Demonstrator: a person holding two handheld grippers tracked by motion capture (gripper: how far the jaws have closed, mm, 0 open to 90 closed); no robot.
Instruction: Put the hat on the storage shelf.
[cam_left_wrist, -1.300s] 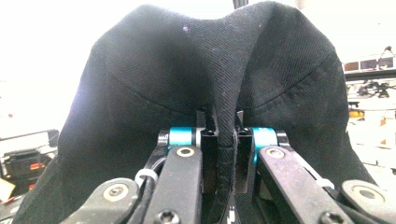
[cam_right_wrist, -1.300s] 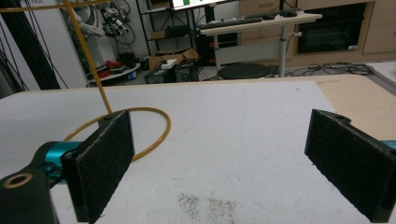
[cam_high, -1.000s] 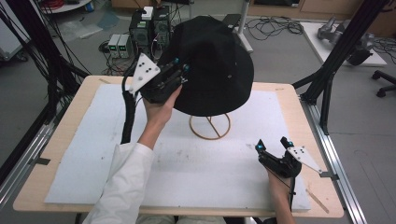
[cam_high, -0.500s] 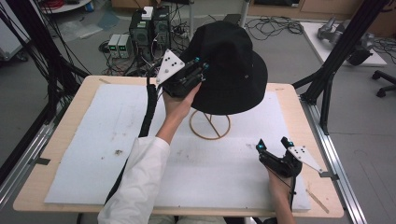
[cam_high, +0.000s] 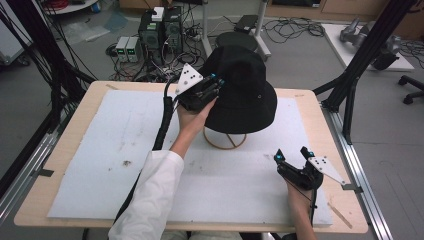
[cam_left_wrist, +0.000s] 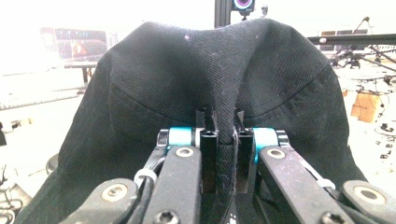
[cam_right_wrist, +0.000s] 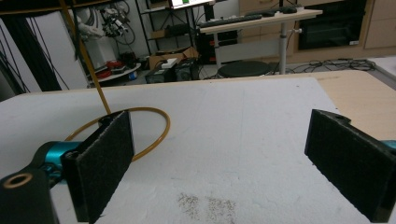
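A black bucket hat (cam_high: 245, 95) hangs above the back middle of the table, over a thin wire stand whose ring base (cam_high: 225, 142) shows beneath it. The hat hides the stand's top. My left gripper (cam_high: 216, 82) is at the hat's left side, shut on a fold of its brim. In the left gripper view the black hat (cam_left_wrist: 187, 70) bulges beyond the left gripper (cam_left_wrist: 220, 128), the cloth pinched between both pads. My right gripper (cam_high: 291, 155) rests at the front right, open and holding nothing. In the right gripper view the ring base (cam_right_wrist: 166, 121) lies beyond the right gripper (cam_right_wrist: 220, 126).
A white foam mat (cam_high: 100, 165) covers most of the wooden table (cam_high: 310, 105). Black frame posts (cam_high: 350, 85) rise at the table's right and left back corners. Computer boxes (cam_high: 160, 30) and cables sit on the floor beyond the far edge.
My left hand has carried the hat to the right and downward, so it now sits lower over the wire stand. The right gripper has stayed put.
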